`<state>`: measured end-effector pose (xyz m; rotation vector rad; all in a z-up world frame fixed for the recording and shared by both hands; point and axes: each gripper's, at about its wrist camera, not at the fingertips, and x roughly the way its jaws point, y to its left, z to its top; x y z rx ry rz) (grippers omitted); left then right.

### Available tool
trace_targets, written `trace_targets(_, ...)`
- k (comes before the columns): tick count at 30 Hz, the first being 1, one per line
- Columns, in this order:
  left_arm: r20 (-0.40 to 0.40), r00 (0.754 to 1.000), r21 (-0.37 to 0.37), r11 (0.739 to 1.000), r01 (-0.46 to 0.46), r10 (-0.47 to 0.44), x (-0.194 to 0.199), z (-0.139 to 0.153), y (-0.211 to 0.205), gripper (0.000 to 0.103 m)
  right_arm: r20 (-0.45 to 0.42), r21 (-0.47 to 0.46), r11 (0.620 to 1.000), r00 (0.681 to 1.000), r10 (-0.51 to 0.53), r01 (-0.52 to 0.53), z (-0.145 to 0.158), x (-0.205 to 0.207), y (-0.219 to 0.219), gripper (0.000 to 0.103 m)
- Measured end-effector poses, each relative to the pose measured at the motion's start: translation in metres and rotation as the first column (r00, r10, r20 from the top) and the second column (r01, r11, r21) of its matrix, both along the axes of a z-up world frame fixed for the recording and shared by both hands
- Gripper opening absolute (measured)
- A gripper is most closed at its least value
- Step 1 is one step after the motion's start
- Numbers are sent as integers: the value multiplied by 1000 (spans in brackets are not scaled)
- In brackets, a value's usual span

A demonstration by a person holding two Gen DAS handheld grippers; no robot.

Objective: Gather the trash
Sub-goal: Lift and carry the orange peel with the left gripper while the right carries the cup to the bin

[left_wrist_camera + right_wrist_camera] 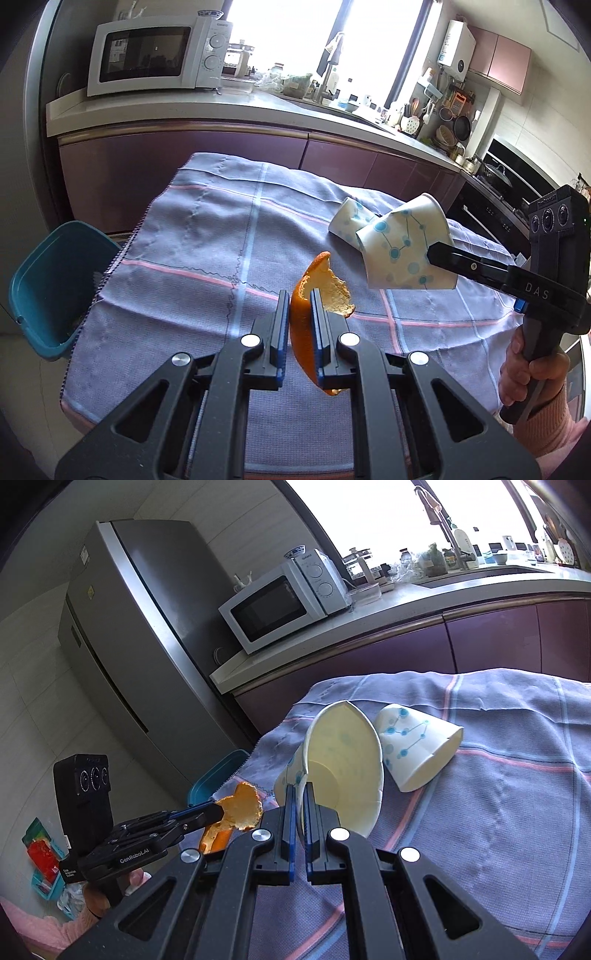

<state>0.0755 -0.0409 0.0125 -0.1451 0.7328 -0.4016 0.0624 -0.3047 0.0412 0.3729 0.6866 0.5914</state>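
Orange peel [314, 295] sits clamped between the left gripper [300, 306] jaws, lifted off the grey cloth [207, 236]. Right gripper [300, 797] jaws pinch the wall of a crushed paper cup [343, 764]; beyond them a second cup [417, 749] lies on its side. Left of the left jaws stands a teal bin [55, 280].

A second cup [417, 749] lies on the cloth [192, 236], bin [51, 284] at its left edge
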Motion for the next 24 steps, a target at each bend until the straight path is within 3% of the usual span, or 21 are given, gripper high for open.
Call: trace_targets(24,42,984,-9,985,-171,172,-18,18,82,12,8,3,989,989,149,-149,7,17,90,3)
